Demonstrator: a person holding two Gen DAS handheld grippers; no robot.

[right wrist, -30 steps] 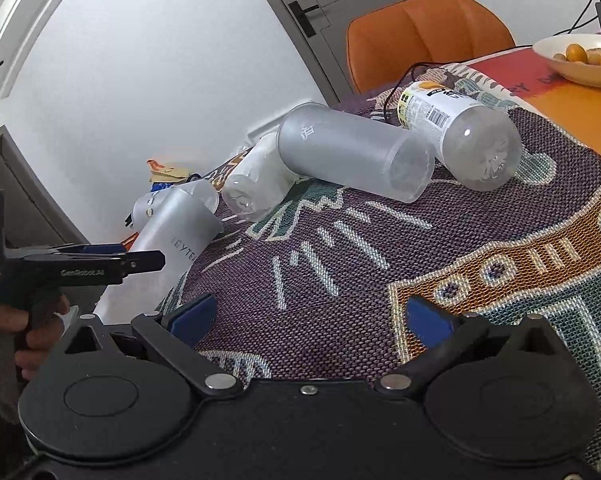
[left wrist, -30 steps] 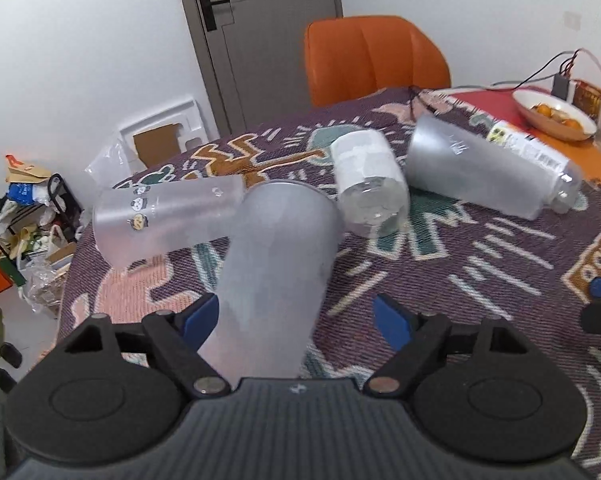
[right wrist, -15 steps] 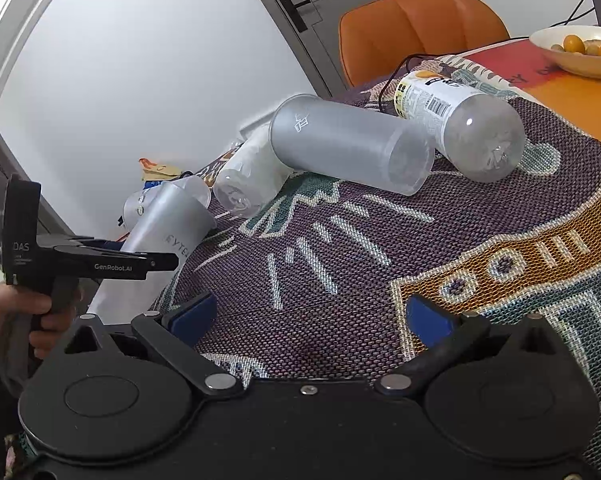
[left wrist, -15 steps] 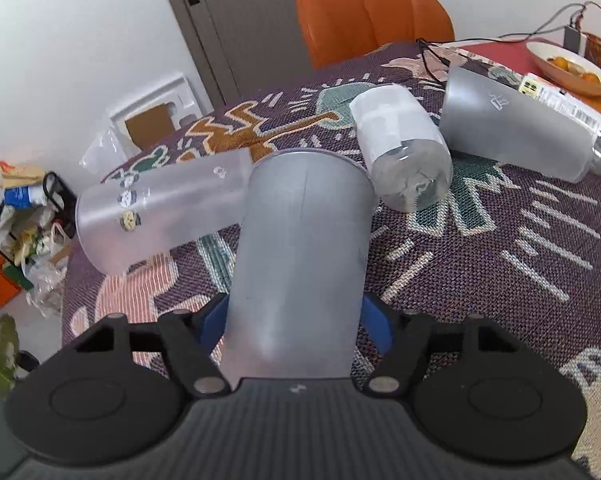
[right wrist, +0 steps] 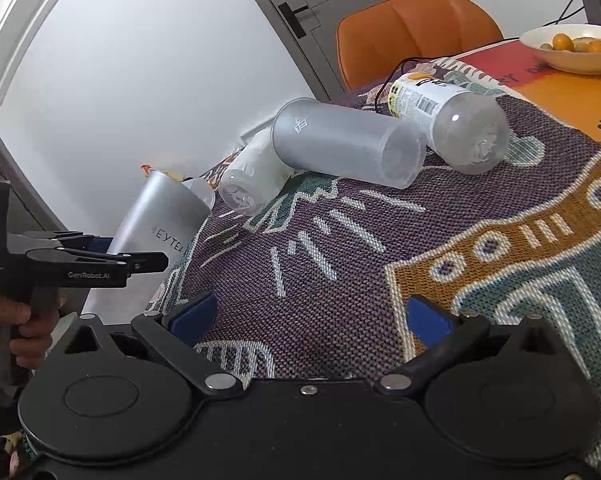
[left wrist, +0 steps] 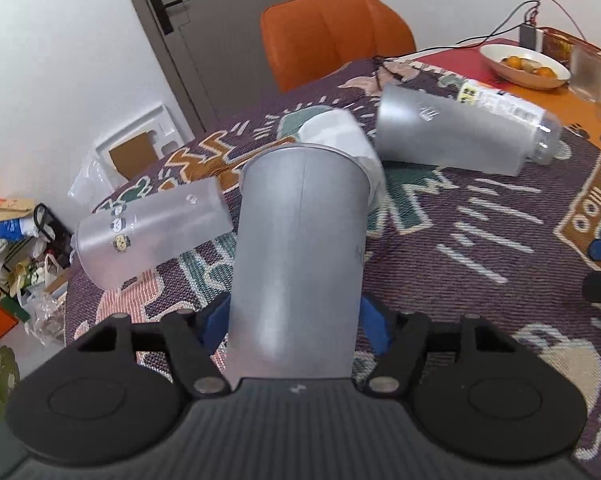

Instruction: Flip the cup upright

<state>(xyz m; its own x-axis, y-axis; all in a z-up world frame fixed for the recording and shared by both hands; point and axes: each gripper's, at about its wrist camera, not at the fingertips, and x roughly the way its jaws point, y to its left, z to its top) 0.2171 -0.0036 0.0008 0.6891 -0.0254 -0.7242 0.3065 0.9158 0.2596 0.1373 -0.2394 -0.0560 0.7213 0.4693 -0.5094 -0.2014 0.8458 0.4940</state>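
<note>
My left gripper (left wrist: 296, 320) is shut on a frosted grey cup (left wrist: 300, 248) and holds it tilted, rim away from me, raised off the patterned tablecloth (left wrist: 460, 248). In the right wrist view the same cup (right wrist: 160, 216) leans at the table's left edge, held by the left gripper (right wrist: 140, 260). My right gripper (right wrist: 308, 316) is open and empty above the cloth near the front edge.
Other cups lie on their sides: one with cartoon stickers (left wrist: 148, 232), a white one (left wrist: 340, 136), a large frosted one (left wrist: 448, 136), and a labelled bottle (right wrist: 448, 120). An orange chair (left wrist: 336, 32) and a fruit bowl (left wrist: 524, 66) stand at the back.
My left gripper closed on the grey cup and has lifted and tilted it up off the cloth. The right gripper has barely moved.
</note>
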